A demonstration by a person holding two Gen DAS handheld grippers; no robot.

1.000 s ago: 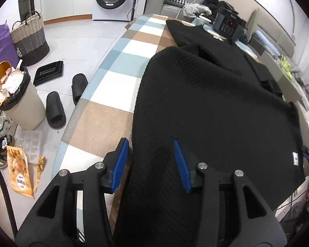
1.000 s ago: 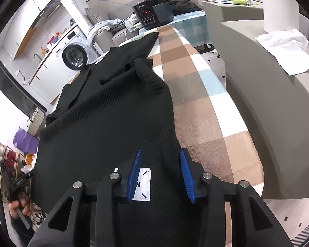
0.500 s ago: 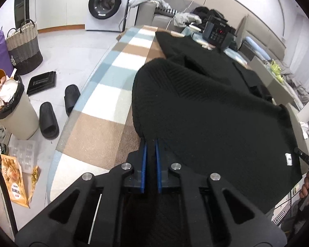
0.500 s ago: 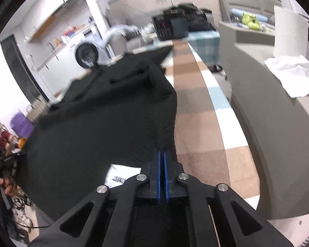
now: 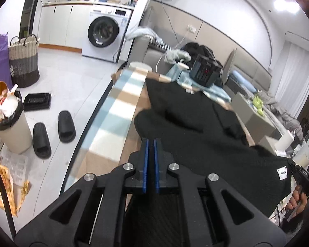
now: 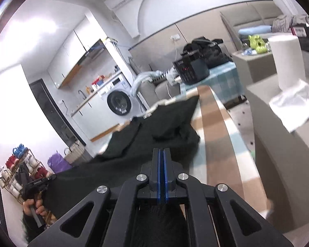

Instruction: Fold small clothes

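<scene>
Both tools are clamped on the near hem of the black knitted garment (image 5: 206,135), 1 at each near corner. The left tool (image 5: 151,144) has its blue pads pressed together with the knit caught between them; a second ago those pads stood spread on either side of the hem. The right tool (image 6: 161,154) pinches the opposite corner the same way, and it too was spread a second ago.

Since then both tools have come up from the bench (image 5: 113,111). The near part of the garment now hangs off the checked cloth, stretched between the 2 grips, while its far part, with a sleeve bunched up, lies along the middle of the bench toward the far end. A white label (image 5: 282,173) shows near the corner held by the right tool.

In each view the other hand (image 6: 34,207) is seen gripping its handle at the frame's edge. The black appliance (image 5: 206,75) stands at the far end of the bench.
</scene>
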